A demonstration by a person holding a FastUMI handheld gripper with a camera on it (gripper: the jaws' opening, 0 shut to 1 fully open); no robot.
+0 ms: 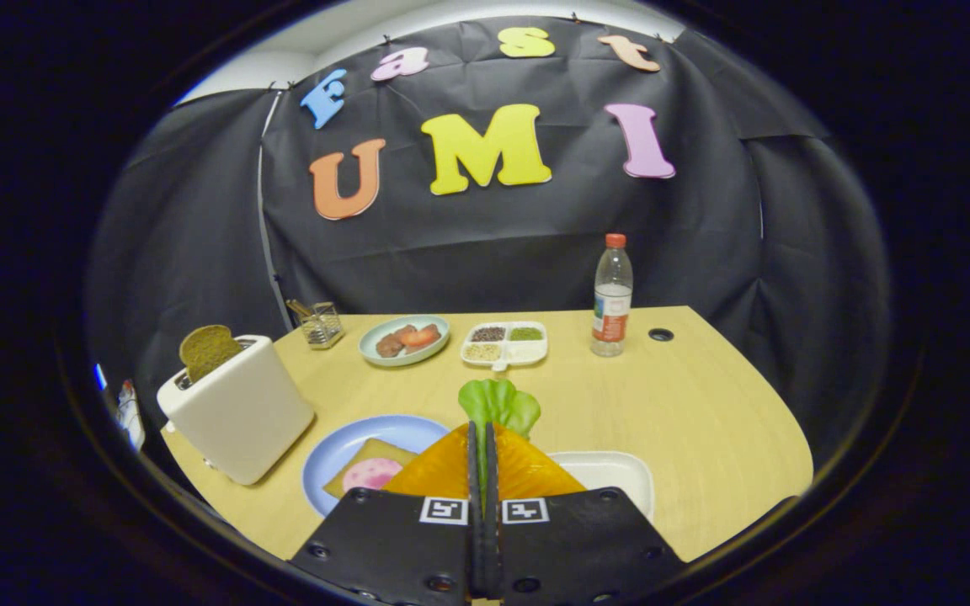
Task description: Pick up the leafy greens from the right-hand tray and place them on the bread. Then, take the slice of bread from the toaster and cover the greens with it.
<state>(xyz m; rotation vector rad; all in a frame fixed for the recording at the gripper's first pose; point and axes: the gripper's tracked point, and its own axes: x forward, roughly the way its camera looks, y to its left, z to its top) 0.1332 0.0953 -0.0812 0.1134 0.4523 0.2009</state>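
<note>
Green lettuce held in the closed gripper, lifted above the table and short of the bread.

Leafy greens (499,404) stand up from the tips of the gripper (482,438), whose two orange fingers (527,471) are pressed together on the leaf's stem end, so the leaf's long axis runs straight on along the fingers; the blue plate (342,442) lies just left of and below the fingers, carrying the bread (367,461) with a pink round slice (371,474) on it; the white tray (620,471) sits just right of the fingers; judged from this, the coming move is a short carry leftward and down onto the bread; the toaster (237,408) stands further left, its brown slice (207,349) upright in the slot, not yet taken.
</note>
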